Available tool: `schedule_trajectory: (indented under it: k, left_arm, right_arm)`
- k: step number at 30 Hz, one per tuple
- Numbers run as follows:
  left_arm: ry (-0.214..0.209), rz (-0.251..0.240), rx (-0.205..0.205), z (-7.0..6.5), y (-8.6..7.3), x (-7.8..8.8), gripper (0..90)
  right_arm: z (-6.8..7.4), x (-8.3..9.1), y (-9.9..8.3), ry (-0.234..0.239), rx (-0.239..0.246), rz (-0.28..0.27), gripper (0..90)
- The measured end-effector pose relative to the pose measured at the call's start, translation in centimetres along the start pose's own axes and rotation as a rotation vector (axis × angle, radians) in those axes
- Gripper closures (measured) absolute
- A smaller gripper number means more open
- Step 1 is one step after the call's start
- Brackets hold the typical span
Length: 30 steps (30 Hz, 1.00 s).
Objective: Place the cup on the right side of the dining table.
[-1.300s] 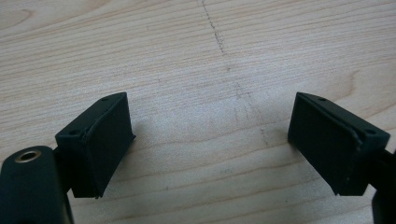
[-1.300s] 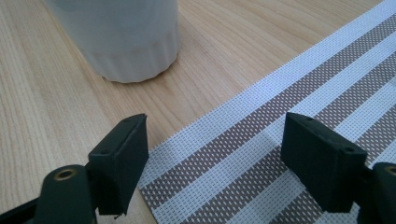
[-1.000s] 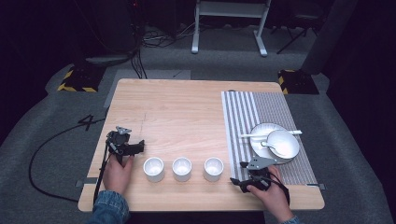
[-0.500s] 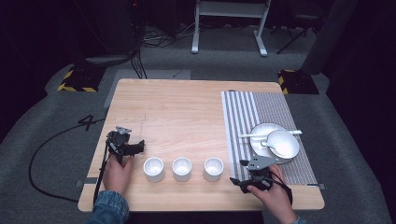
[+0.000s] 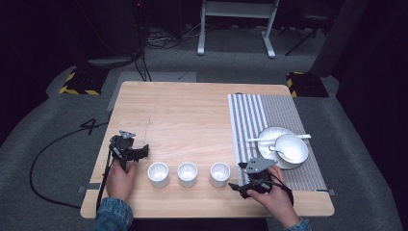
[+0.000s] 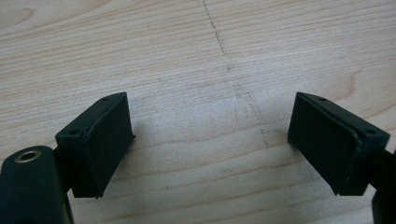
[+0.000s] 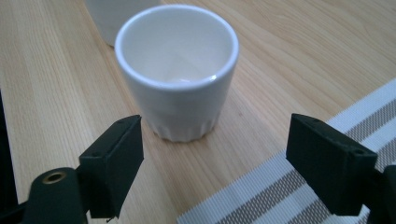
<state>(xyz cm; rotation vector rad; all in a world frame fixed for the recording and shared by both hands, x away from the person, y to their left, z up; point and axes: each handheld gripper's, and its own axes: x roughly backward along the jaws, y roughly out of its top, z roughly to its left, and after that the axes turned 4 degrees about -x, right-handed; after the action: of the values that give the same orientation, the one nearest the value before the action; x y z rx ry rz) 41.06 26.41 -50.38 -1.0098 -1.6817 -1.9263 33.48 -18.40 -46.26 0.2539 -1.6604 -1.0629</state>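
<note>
The worktop (image 5: 192, 110) is pale wood with fine straight grain and a smooth matt finish, marked by a faint dark scratch line (image 6: 233, 79). The three cups (image 5: 187, 174) look like white glazed ceramic, glossy and smooth; the nearest cup (image 7: 177, 70) has shallow ribs at its base. The mat (image 5: 269, 110) is woven cloth, striped grey and white. The bowl (image 5: 291, 147) and plate (image 5: 269, 134) are glossy white. The gripper (image 7: 215, 158) pads look like matt black plastic.

Right gripper creeps toward the cup

The right gripper (image 5: 239, 186) sits slightly lower and nearer the rightmost cup (image 5: 220, 173) than a second ago, its jaws spread wide with the cup just ahead of them.
</note>
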Motion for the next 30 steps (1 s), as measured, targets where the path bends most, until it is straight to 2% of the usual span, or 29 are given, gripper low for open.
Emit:
schedule_trajectory:
  k: [11,14,18,21,23,25,30]
  left_arm:
    - [0.0,0.0,0.0,0.0,0.0,0.0,14.0]
    - [-0.001,-0.001,0.001,0.0,0.0,0.0,14.0]
    - [0.0,0.0,0.0,0.0,0.0,0.0,14.0]
    - [0.0,0.0,0.0,0.0,0.0,0.0,14.0]
    - [0.0,0.0,-0.001,0.0,0.0,0.0,14.0]
    - [0.0,0.0,0.0,0.0,0.0,0.0,14.0]
    - [0.0,0.0,0.0,0.0,0.0,0.0,14.0]
  right_arm:
    - [0.6,-2.5,1.7,0.071,0.025,-0.019,19.7]
    - [0.7,-3.4,1.9,0.093,0.0,-0.042,19.7]
    - [0.9,-4.5,2.0,0.108,-0.008,-0.043,19.6]
    - [1.0,-5.1,2.2,0.11,-0.007,-0.045,19.9]
    - [1.1,-5.5,2.2,0.097,0.002,-0.04,25.2]
    - [1.1,-5.6,2.2,0.086,0.014,-0.035,26.4]
    - [1.1,-5.6,2.0,0.09,0.008,-0.053,26.6]
